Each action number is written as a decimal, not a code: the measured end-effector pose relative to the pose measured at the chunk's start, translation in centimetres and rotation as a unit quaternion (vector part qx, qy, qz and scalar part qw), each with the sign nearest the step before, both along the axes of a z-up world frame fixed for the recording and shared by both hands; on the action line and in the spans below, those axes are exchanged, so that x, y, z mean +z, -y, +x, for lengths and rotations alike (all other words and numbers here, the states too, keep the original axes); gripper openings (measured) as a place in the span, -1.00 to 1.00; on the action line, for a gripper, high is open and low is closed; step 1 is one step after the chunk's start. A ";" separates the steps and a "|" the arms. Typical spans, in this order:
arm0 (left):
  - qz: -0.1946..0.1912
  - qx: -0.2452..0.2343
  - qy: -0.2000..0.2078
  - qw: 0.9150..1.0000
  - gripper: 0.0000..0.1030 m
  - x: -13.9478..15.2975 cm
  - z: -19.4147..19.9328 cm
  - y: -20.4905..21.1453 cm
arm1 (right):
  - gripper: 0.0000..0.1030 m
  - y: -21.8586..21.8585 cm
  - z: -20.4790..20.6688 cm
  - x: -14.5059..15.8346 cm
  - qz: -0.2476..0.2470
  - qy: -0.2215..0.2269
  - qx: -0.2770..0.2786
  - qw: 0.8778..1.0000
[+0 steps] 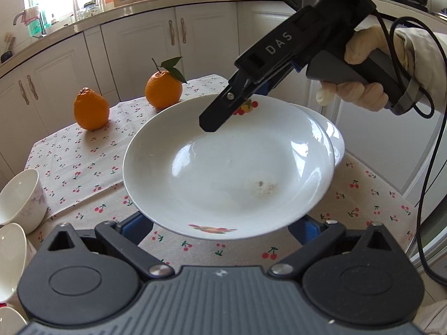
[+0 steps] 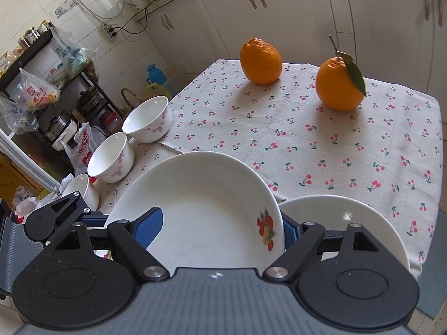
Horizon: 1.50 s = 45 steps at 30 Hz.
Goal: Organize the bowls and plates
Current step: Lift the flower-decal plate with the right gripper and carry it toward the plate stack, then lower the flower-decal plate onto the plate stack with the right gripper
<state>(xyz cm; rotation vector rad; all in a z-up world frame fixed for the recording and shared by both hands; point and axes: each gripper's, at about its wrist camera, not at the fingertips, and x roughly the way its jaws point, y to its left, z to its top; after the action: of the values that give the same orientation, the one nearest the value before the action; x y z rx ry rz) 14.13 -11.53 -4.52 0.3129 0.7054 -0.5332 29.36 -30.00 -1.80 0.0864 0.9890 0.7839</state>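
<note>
Two white plates are counted: one fruit-printed plate (image 1: 229, 167) is held above the surface (image 2: 321, 145), clamped at opposite rims by the left hand-held gripper (image 1: 223, 227) and right hand-held gripper (image 2: 220, 227); the second plate (image 2: 335, 217) lies beneath. Three bowls (image 2: 148, 122) and two oranges (image 2: 261, 60) are noted

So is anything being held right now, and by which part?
The fruit-patterned plate. The right gripper pinches its rim beside the fruit picture, one finger inside, one outside. The left gripper is at the opposite rim; its grip is hidden.
</note>
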 end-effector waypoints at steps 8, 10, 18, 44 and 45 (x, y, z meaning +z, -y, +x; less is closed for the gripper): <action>0.001 -0.040 -0.010 0.999 0.96 -0.6 0.7 2.6 | 0.71 3.8 -1.0 -0.4 0.002 -0.001 -0.040 0.999; 0.001 -0.048 -0.012 0.999 0.96 -0.8 0.9 3.2 | 0.71 4.5 -1.1 -0.8 0.002 -0.004 -0.050 0.999; 0.007 -0.071 -0.016 0.997 0.96 -1.4 1.5 5.0 | 0.71 7.2 -1.4 -1.9 0.011 -0.010 -0.077 0.997; 0.010 -0.103 -0.024 0.994 1.00 -2.3 4.2 6.9 | 0.72 11.1 -2.8 -2.8 0.005 -0.019 -0.126 0.992; 0.008 -0.105 -0.028 0.994 1.00 -2.4 4.3 6.9 | 0.73 11.1 -2.9 -2.8 0.004 -0.020 -0.128 0.992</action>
<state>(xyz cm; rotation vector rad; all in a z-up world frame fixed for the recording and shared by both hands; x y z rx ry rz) 18.46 -18.45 -6.90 0.3905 0.7348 -0.7382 26.51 -41.15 -4.63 0.2308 0.9895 0.5528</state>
